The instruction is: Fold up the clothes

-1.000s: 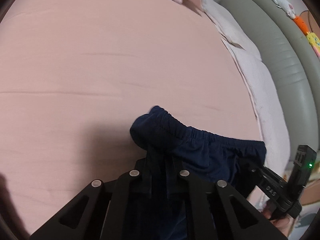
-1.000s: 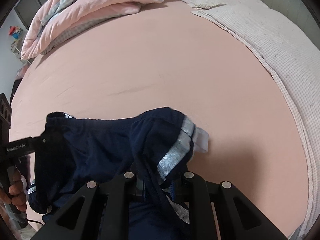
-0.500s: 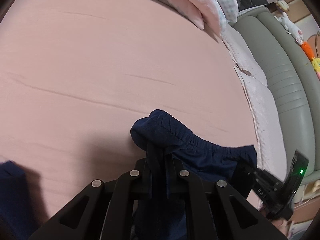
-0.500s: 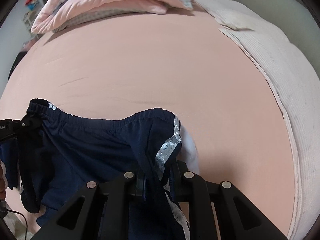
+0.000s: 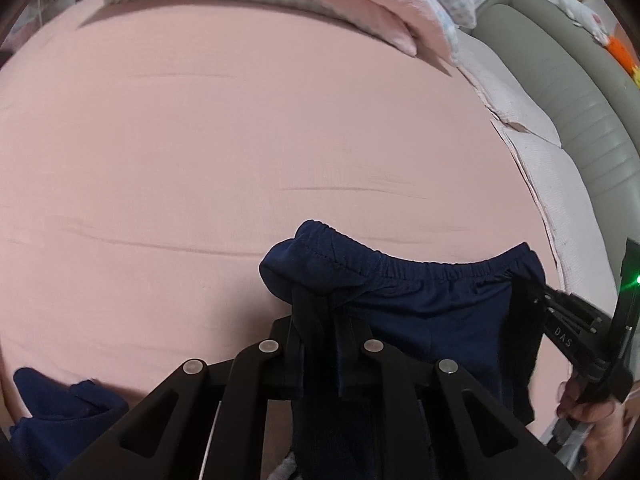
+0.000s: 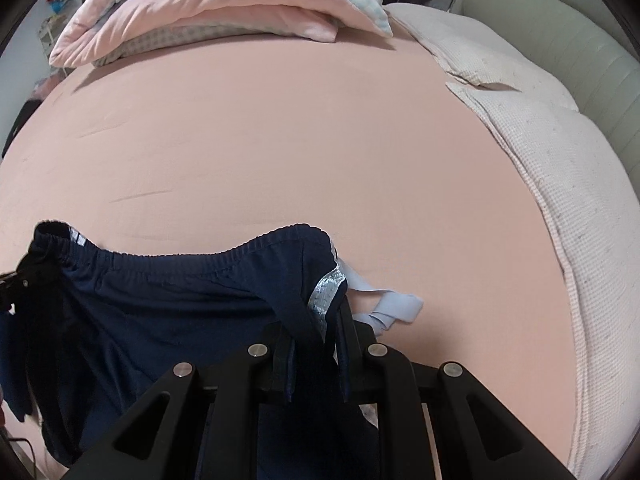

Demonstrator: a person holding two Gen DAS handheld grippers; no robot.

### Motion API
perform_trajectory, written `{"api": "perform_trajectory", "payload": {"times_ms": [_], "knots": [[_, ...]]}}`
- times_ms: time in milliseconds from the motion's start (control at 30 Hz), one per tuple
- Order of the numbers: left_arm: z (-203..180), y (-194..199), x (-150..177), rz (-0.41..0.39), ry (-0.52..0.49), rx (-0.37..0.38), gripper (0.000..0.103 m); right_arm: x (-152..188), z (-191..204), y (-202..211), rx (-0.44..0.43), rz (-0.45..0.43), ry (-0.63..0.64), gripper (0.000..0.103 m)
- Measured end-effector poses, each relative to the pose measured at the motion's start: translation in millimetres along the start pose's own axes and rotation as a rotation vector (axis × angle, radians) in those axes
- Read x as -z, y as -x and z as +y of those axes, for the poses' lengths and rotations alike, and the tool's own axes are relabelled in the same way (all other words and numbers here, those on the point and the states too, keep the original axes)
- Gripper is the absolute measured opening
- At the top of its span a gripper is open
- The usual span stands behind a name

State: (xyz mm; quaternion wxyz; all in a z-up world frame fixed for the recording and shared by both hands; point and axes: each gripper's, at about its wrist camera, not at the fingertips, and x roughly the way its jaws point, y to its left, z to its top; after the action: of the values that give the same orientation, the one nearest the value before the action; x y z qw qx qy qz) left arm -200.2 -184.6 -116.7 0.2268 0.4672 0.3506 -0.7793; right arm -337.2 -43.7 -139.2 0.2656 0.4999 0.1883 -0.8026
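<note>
Dark navy shorts point(image 5: 432, 304) with an elastic waistband hang stretched between my two grippers above the pink bed sheet point(image 5: 240, 140). My left gripper point(image 5: 320, 320) is shut on one corner of the waistband. My right gripper point(image 6: 316, 320) is shut on the other corner, where a silver stripe point(image 6: 326, 288) and a pale drawstring point(image 6: 384, 304) show. In the right wrist view the shorts point(image 6: 160, 304) sag leftward to the left gripper point(image 6: 16, 276). The left wrist view shows the right gripper point(image 5: 572, 336) at the far right, held by a hand point(image 5: 588, 412).
A folded pink and checked quilt point(image 6: 224, 12) lies at the far side of the bed. A pale checked pad point(image 6: 560, 184) runs along the right edge, beside a grey padded headboard point(image 5: 580, 92). More navy cloth point(image 5: 52, 412) lies at the lower left of the left wrist view.
Both grippers have lifted and tilted up with the shorts, so the quilt has come into view. The waistband is stretched wider between them, and the pale drawstring now hangs free.
</note>
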Motion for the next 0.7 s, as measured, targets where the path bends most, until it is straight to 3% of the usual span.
{"api": "perform_trajectory", "payload": {"times_ms": [200,300,367,400,433,467,700], "knots": [[-0.1,-8.3,-4.6,0.03,0.009,0.005,0.01,-2.0,3.4,-4.2,0.013,0.008,-0.017,0.014],[-4.3,-10.4,-2.4,0.049,-0.019,-0.048,0.012,-3.2,7.7,-4.9,-0.014,0.009,-0.018,0.016],[-9.0,-11.1,-1.4,0.061,-0.065,-0.104,0.021,0.1,5.9,3.4,-0.031,0.0,-0.034,0.039],[-9.7,-9.0,-0.9,0.06,-0.079,-0.127,0.036,1.8,5.0,7.5,-0.039,-0.005,-0.042,0.06],[-10.0,-6.4,-0.5,0.058,-0.091,-0.148,0.055,3.4,4.1,11.7,-0.047,-0.01,-0.05,0.064],[-10.3,-3.7,0.0,0.056,-0.103,-0.17,0.06,5.1,3.2,15.9,-0.055,-0.015,-0.058,0.064],[0.6,47.9,17.7,-0.003,-0.063,-0.1,0.062,16.7,-3.1,45.0,-0.112,-0.048,-0.113,0.066]]}}
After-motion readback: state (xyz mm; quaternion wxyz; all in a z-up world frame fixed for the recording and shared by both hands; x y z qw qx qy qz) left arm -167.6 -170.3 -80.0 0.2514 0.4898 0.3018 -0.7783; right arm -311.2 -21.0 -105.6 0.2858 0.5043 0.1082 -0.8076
